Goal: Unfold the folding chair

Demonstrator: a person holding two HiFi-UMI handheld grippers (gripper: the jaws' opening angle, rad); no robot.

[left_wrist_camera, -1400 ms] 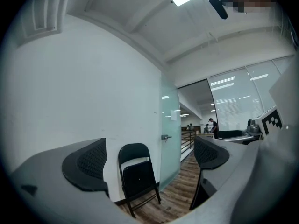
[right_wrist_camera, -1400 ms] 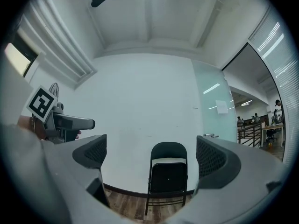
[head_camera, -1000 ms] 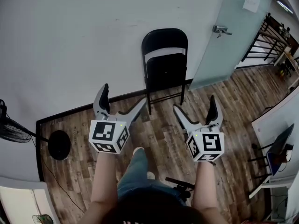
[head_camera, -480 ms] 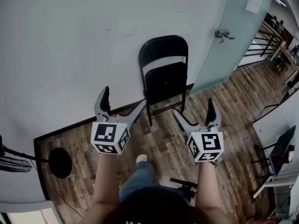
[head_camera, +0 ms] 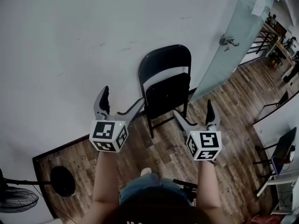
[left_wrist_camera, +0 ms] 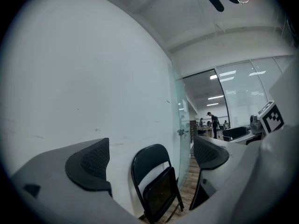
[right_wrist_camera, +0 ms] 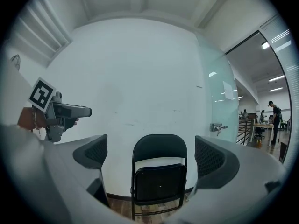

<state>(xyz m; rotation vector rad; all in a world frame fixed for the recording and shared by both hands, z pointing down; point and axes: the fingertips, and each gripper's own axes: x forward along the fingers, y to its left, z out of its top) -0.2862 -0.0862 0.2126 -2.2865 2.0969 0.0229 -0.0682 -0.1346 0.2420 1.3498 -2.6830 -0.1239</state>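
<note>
Black and folded, the chair (head_camera: 167, 94) stood on the wood floor (head_camera: 159, 146), leaning against the white wall (head_camera: 70, 41) just beside a glass door (head_camera: 229, 55). The left gripper (head_camera: 121, 102) and right gripper (head_camera: 194, 111) hovered in front of it without touching it. Both had their fingers (left_wrist_camera: 88, 164) spread wide and held nothing.
</note>
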